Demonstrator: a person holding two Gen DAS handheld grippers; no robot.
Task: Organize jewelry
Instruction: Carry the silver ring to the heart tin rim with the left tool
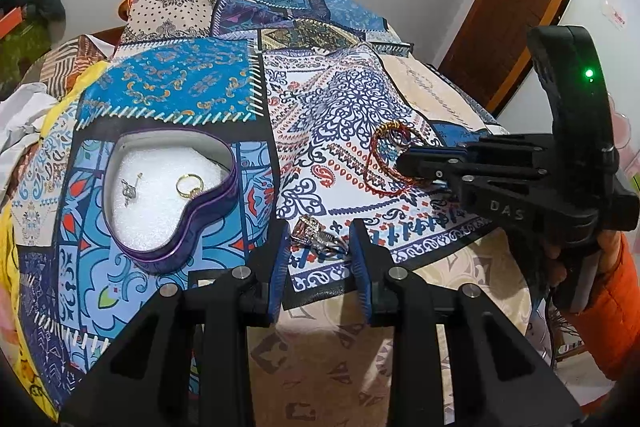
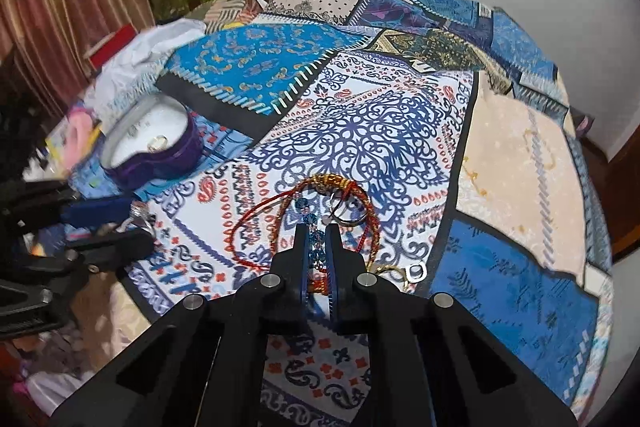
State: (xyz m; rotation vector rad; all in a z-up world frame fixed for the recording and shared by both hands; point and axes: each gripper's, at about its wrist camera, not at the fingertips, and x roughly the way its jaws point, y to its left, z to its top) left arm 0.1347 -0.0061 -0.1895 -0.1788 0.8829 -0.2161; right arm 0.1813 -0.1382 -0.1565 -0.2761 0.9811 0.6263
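Note:
A purple heart-shaped tin [image 1: 224,211] lined with white foam holds a gold ring [image 1: 189,184] and a silver earring [image 1: 129,189]. My left gripper [image 1: 320,247] is open around a sparkly silver ring [image 1: 318,235] lying on the patterned cloth. My right gripper [image 2: 317,233] is nearly shut on a blue beaded piece [image 2: 318,245] among red and gold thread bracelets [image 2: 320,187]. It shows in the left wrist view [image 1: 404,163] at the bracelets [image 1: 380,163]. The tin shows in the right wrist view [image 2: 160,155].
A patchwork cloth [image 1: 332,99] covers the bed. A small gold-and-silver piece [image 2: 414,271] lies right of my right gripper. White cloth [image 1: 20,119] and clutter sit at the far left. A wooden door [image 1: 520,7] stands to the right.

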